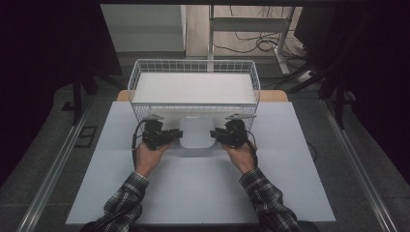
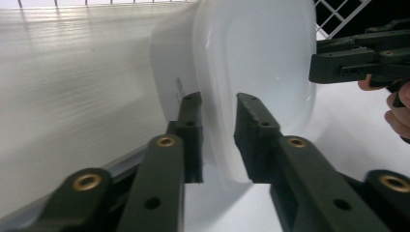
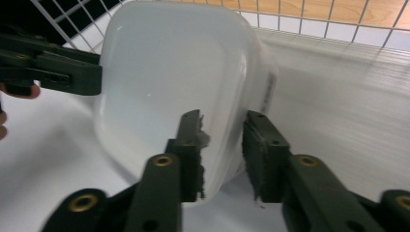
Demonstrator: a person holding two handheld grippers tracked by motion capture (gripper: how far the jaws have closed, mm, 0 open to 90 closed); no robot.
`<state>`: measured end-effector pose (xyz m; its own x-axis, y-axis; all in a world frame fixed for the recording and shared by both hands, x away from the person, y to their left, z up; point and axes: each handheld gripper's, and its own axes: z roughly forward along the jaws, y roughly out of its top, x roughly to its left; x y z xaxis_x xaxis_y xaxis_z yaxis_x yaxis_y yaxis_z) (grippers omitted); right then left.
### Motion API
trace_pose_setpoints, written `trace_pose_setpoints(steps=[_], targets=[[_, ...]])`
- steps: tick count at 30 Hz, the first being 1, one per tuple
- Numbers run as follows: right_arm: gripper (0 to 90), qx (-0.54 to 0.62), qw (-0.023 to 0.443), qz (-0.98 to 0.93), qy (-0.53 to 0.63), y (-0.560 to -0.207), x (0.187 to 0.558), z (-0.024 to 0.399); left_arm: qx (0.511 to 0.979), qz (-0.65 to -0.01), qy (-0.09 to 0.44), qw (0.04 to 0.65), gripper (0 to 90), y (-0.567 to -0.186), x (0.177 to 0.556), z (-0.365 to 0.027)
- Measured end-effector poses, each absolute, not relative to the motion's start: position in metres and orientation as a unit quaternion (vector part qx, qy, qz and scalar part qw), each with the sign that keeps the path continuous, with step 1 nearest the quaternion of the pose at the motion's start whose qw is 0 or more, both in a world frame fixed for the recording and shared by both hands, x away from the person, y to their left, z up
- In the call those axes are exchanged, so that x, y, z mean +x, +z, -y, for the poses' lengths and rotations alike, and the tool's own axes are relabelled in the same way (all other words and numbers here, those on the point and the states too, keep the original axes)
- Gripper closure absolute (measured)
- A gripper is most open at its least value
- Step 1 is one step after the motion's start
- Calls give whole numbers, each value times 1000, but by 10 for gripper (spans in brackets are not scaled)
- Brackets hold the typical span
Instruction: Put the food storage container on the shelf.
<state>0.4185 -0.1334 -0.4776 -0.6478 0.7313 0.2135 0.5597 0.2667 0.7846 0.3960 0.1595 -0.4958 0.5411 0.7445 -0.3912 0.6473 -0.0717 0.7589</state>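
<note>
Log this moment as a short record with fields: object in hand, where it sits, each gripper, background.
object: white plastic container, rounded corners, open side up
place: on the white table, right in front of the wire basket
left gripper: jaws straddle the container's rim, a gap shows at the pads, not pressing
right gripper: jaws straddle the opposite rim, likewise loose
basket contents: a white panel
hands: one on each gripper, checked sleeves

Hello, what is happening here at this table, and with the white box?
A person holds a gripper in each hand, one at each side of a white plastic container that sits on the table just in front of a wire basket. The left gripper and right gripper each have the container's rim between their jaws, with visible gaps.
</note>
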Motion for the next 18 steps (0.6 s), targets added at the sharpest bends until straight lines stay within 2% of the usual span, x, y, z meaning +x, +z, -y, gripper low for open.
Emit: trace_pose_setpoints(steps=[3,6,7,15,16,18], targets=[[622,413,104,-783,454,-479,420,132,728,-479,59,487,567,-497,399,-160],[574,414,128,-782,449,-478,420,129,725,-486,74,482,533,-495,402,-159],[550,418,141,-777,449,-477,421,128,723,-491,83,479,490,-494,406,-159],[544,429,145,-762,463,-477,425,128,716,-500,106,475,446,-490,416,-155],[542,423,146,-763,468,-476,425,130,687,-532,85,488,431,-487,412,-148],[541,420,147,-762,470,-474,424,129,686,-533,84,488,428,-485,411,-147]])
